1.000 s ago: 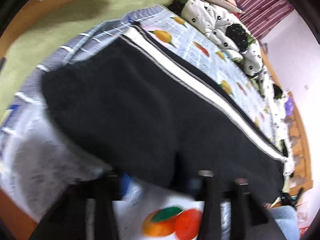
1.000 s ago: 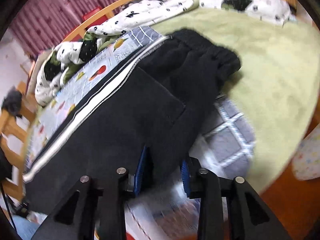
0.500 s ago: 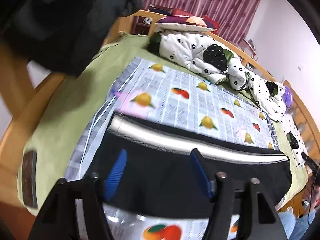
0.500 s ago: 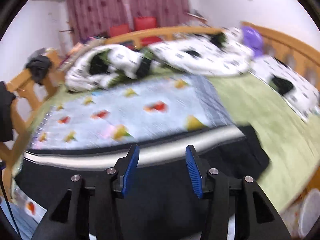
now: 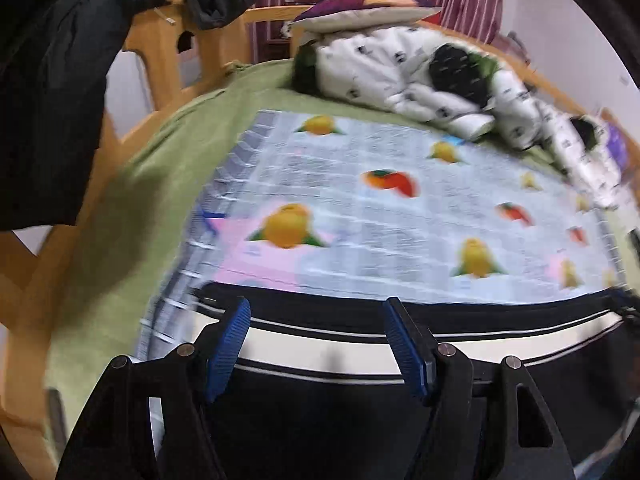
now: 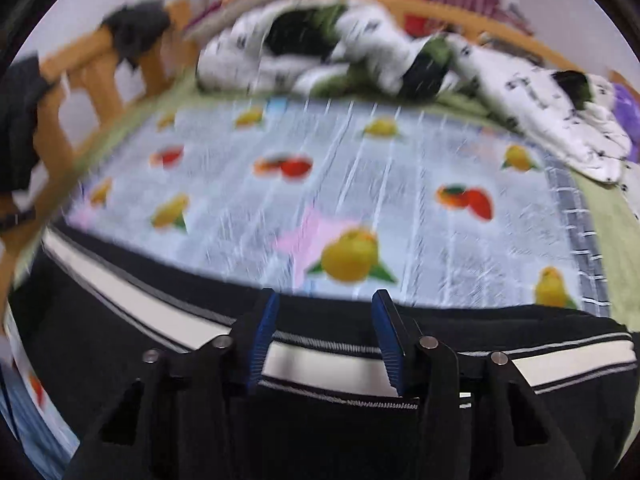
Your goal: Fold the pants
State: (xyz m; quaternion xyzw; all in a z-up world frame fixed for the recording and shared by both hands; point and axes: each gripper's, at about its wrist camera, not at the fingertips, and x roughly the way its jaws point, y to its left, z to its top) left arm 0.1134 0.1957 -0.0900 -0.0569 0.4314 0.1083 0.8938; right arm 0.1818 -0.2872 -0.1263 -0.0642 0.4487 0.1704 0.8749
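Black pants [image 5: 320, 408] lie flat on the fruit-print sheet [image 5: 400, 216], long axis running left to right across both views.

Their white side stripe [image 5: 320, 346] runs along the far edge, passing under and between the fingers of each claw. The left gripper [image 5: 318, 344] is wide open, holding nothing, above the stripe near one end of the pants. The right gripper [image 6: 324, 340] is likewise open and empty over the stripe [image 6: 328, 360]. Whether either touches the cloth cannot be told.
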